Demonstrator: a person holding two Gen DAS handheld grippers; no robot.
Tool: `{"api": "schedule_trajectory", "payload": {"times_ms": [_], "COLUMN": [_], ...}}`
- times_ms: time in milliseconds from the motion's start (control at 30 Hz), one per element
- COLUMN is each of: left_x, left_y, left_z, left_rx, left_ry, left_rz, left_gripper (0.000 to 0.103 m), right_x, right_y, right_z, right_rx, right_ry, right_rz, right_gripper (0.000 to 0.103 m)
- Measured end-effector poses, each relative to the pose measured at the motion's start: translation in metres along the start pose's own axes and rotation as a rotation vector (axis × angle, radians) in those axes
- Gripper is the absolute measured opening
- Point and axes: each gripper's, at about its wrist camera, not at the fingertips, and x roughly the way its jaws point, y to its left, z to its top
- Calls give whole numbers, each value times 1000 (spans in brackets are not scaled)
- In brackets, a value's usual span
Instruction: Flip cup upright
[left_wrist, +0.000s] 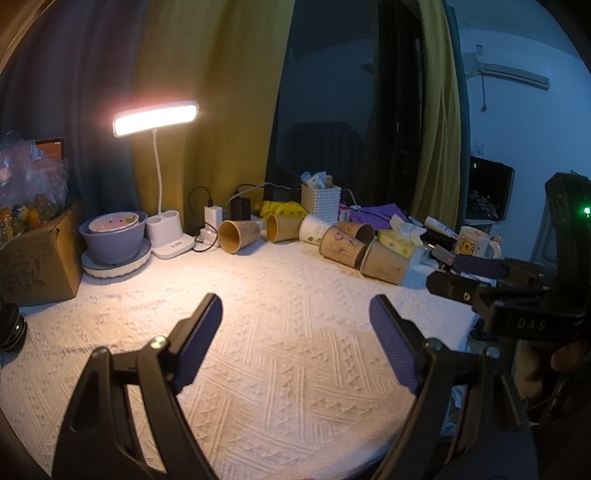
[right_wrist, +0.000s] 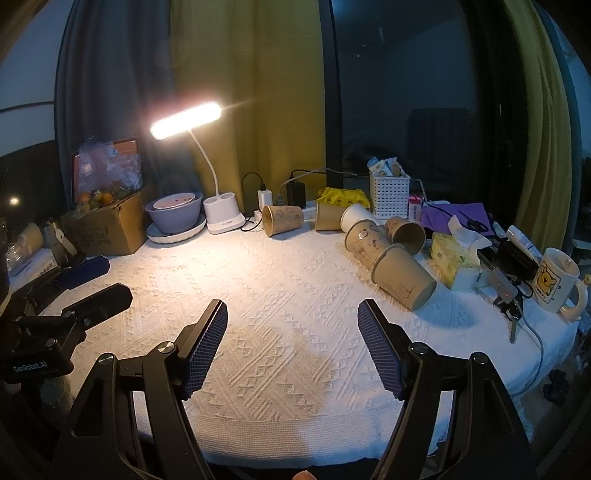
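Observation:
Several brown paper cups lie on their sides along the far part of the white textured tablecloth. The nearest cup lies at the right, also in the left wrist view. Another cup lies near the lamp base, also in the left wrist view. My left gripper is open and empty above the cloth; it shows at the left edge of the right wrist view. My right gripper is open and empty; it shows at the right of the left wrist view.
A lit desk lamp stands at the back left beside a purple bowl on a plate and a cardboard box. A white basket, tissue pack, keys and a bear mug crowd the right side.

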Motion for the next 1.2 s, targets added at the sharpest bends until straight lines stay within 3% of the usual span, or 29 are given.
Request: {"api": "schedule_trajectory", "payload": {"times_ms": [867,1100,1200], "left_x": [1,23,50], "left_y": [-1,3,9], "left_z": [4,5,13], "left_rx": [2,27,43], "left_ry": [-8,48,110], "left_rz": [-10,-30,-42], "left_gripper": [83,83,83], "right_x": [6,25,44], "right_y": [3,-3,-12], "right_z": [0,2,6], "right_rx": [-5,-9,0], "right_ry": [1,22,40], "right_rz": [11,27,30], "right_gripper": [76,76,76]}}
